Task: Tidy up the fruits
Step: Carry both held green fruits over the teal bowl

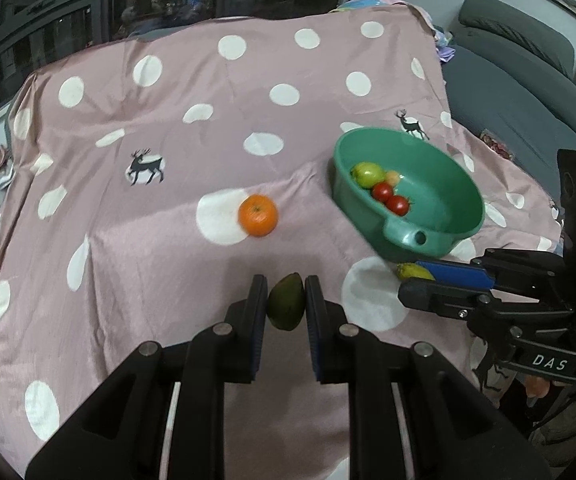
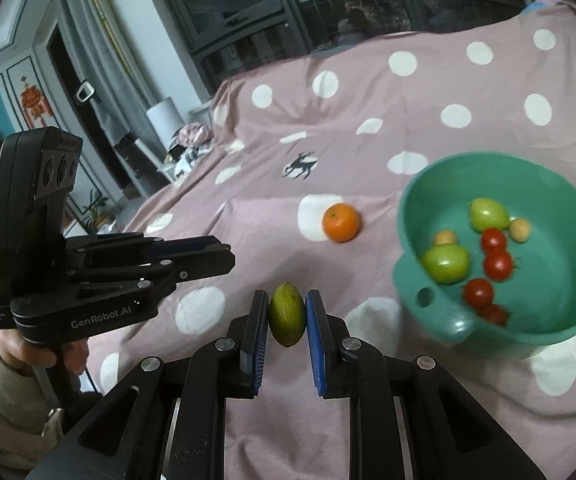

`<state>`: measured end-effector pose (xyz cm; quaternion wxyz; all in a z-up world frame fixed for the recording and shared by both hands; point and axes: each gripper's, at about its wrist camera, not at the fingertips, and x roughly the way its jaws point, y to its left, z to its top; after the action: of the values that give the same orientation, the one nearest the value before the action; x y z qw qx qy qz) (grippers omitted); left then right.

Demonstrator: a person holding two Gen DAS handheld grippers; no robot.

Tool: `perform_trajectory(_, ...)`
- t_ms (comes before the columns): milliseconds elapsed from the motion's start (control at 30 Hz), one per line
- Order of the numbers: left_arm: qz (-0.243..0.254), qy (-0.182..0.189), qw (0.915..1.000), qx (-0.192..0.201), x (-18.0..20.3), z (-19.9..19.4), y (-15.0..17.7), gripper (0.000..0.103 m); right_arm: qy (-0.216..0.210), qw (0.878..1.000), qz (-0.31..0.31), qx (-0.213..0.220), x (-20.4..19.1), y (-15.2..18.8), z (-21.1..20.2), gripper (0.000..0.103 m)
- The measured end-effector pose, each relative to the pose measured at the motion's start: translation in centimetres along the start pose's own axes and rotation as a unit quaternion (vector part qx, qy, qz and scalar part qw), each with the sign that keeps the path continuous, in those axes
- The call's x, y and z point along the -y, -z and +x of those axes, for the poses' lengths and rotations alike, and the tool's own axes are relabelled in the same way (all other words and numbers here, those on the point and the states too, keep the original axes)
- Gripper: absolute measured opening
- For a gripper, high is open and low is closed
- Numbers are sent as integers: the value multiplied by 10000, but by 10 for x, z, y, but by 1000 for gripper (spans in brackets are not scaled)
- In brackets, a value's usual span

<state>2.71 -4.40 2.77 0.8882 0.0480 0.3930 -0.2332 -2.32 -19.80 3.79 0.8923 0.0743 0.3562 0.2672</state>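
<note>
Clamped on one green fruit (image 1: 286, 307) per gripper; tomatoes (image 2: 497, 264) already in basin (image 2: 560, 320), orange (image 2: 341, 222) left on bed

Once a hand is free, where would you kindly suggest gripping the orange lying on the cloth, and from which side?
Grip the orange across its widest middle, coming down from above, probably with the fingers straddling its left and right sides. It is round, sits alone on the spotted cloth with open space all around, and its stem dimple faces up, so either side offers the same curve.
</note>
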Motion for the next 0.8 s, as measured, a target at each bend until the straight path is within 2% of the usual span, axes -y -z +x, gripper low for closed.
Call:
perform_trajectory(333,182,177,9996,108,24,12,-25,18,280,9989,200,314,26,-7,-21,21)
perform_trajectory(800,708,397,9965,181,67,39,-59,18,713,9937,535,677,72,-12,-47,21)
